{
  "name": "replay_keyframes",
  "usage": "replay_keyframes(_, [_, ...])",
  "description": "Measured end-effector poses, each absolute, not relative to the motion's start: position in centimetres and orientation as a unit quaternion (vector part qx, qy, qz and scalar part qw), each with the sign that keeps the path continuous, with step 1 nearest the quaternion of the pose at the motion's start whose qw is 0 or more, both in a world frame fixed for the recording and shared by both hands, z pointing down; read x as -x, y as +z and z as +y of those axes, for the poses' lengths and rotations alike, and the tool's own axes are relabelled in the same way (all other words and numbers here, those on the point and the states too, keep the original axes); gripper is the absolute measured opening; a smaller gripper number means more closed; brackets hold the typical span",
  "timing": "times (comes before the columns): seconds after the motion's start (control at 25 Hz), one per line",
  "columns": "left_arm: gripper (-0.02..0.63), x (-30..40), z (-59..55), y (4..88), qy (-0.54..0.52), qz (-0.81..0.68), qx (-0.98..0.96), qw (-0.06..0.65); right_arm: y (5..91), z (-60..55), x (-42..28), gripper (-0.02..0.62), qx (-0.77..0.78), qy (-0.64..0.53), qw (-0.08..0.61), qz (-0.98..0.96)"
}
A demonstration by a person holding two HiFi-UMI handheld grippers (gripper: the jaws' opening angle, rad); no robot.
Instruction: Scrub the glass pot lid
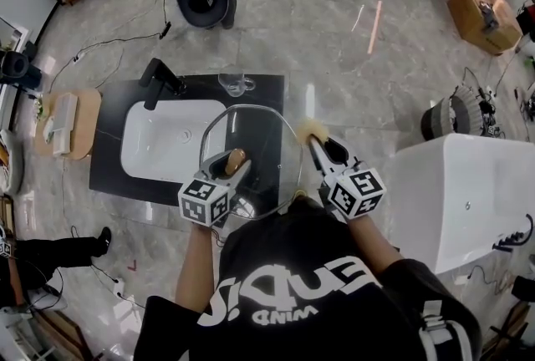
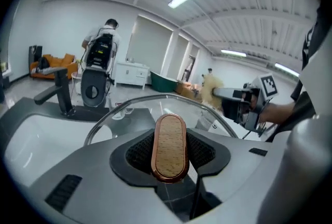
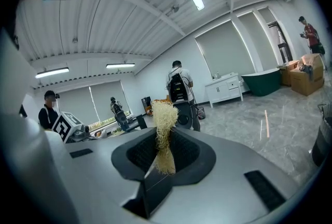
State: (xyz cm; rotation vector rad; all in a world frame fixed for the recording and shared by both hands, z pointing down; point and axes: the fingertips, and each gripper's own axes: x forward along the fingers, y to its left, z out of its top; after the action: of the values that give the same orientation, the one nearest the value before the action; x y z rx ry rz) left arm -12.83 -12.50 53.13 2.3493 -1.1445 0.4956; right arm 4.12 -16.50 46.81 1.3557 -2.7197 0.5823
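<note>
The glass pot lid (image 1: 266, 152), round with a metal rim, is held up on edge over the counter's right end. My left gripper (image 1: 236, 160) is shut on its oval wooden knob (image 1: 235, 159). In the left gripper view the knob (image 2: 169, 153) sits clamped between the jaws of the left gripper (image 2: 170, 137), with the lid's rim (image 2: 155, 97) arching beyond it. My right gripper (image 1: 323, 149) is shut on a straw-coloured fibre scrubber (image 1: 313, 130), which is at the lid's right rim; contact cannot be told. The right gripper view shows the scrubber (image 3: 164, 119) pinched upright in the right gripper (image 3: 165, 148).
Below the lid is a black counter (image 1: 113, 159) with a white sink basin (image 1: 171, 138), a black faucet (image 1: 159, 79) and a glass cup (image 1: 236, 84). A white bathtub (image 1: 468, 192) stands to the right and a wooden board (image 1: 67, 121) to the left. Other people stand further off.
</note>
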Motion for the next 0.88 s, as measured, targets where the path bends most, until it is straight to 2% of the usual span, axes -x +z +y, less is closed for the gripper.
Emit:
replay_keyframes(0.28, [0.178, 13.7, -12.3, 50.8, 0.023, -0.409, -0.849, 0.333, 46.5, -16.7, -5.0, 0.057, -0.445, 0.184, 0.022, -0.876])
replay_keyframes(0.68, [0.178, 14.1, -12.3, 47.4, -0.194, -0.35, -0.812, 0.425, 46.7, -16.2, -4.2, 0.057, -0.435, 0.184, 0.03, -0.881])
replay_keyframes(0.88, [0.178, 13.8, -11.7, 48.0, -0.25, -0.324, -0.782, 0.471, 47.1, -16.1, -4.1, 0.057, -0.434, 0.186, 0.033, -0.881])
